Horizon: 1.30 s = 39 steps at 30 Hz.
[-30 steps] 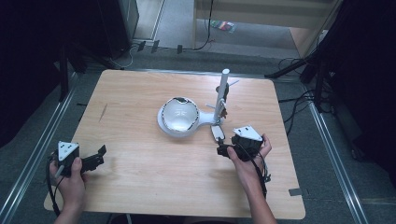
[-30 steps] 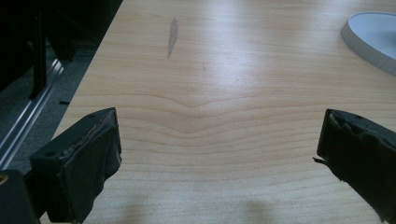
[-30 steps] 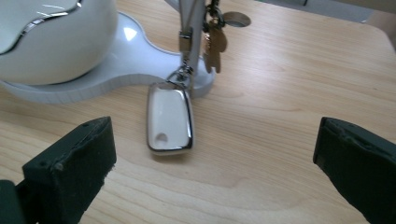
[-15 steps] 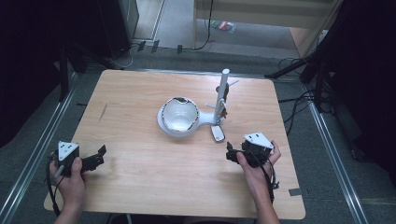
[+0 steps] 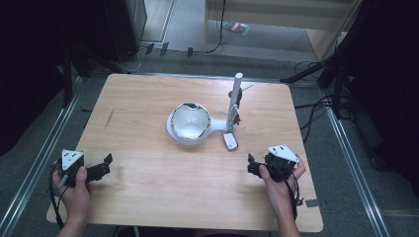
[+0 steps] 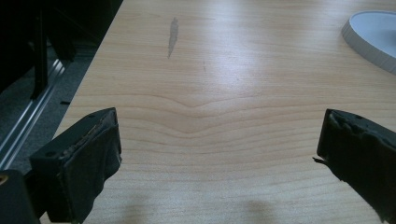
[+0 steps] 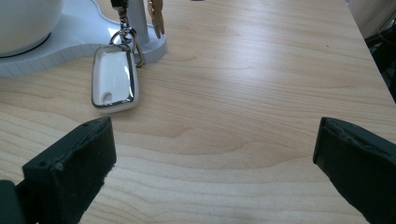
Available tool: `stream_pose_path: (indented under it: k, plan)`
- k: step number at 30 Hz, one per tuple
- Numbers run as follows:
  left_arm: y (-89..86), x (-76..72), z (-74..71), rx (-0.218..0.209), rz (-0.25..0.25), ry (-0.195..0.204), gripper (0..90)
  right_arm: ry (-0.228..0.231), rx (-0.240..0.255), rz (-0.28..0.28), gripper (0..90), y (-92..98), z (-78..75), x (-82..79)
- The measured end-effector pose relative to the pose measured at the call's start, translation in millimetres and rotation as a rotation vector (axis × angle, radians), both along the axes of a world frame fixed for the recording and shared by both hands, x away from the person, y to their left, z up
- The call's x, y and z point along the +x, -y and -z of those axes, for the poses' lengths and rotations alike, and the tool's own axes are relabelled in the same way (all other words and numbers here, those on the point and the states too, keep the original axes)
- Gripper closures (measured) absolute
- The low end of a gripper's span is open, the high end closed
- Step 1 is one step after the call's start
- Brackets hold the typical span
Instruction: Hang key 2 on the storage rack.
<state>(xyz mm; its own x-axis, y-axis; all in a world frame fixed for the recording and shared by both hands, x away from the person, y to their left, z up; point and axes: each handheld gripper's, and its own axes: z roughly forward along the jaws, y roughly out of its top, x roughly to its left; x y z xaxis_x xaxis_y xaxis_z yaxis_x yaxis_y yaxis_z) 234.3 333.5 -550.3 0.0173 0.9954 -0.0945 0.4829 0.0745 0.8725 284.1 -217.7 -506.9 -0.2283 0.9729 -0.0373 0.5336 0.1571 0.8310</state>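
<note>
A white stand (image 5: 217,129) sits mid-table, with a round bowl (image 5: 189,121) on its left part and an upright post (image 5: 235,98) on its right. A white, chrome-rimmed key fob (image 5: 230,140) lies flat on the wood by the post's foot. In the right gripper view the fob (image 7: 113,79) hangs by a ring (image 7: 126,39) from things on the post. My right gripper (image 5: 251,165) is open near the front right, a short way from the fob, and my left gripper (image 5: 104,166) is open at the front left. Both views along the jaws, left gripper (image 6: 219,135) and right gripper (image 7: 215,149), show bare wood between them.
The wooden table (image 5: 148,197) has metal rails along both sides. Cables lie on the floor to the right and behind. A dark streak (image 6: 173,35) marks the wood at the far left. The stand's white base edge (image 6: 373,37) lies ahead of the left gripper, to its right.
My right gripper has drawn back from the key fob toward the near right of the table. The fob stays lying by the post. The left gripper has barely moved.
</note>
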Motion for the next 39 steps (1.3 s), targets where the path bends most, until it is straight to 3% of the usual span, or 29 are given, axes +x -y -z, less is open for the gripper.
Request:
stream_pose_path:
  k: [21,39]
  plan:
    - [0.6,0.0,-0.1,0.002,0.004,-0.002,0.0,0.001,-0.003,0.073,1.6,45.4,0.4,-15.1]
    - [1.0,-0.1,-0.1,0.006,0.006,-0.001,0.0,-0.027,-0.007,0.131,3.0,76.3,9.7,-24.9]
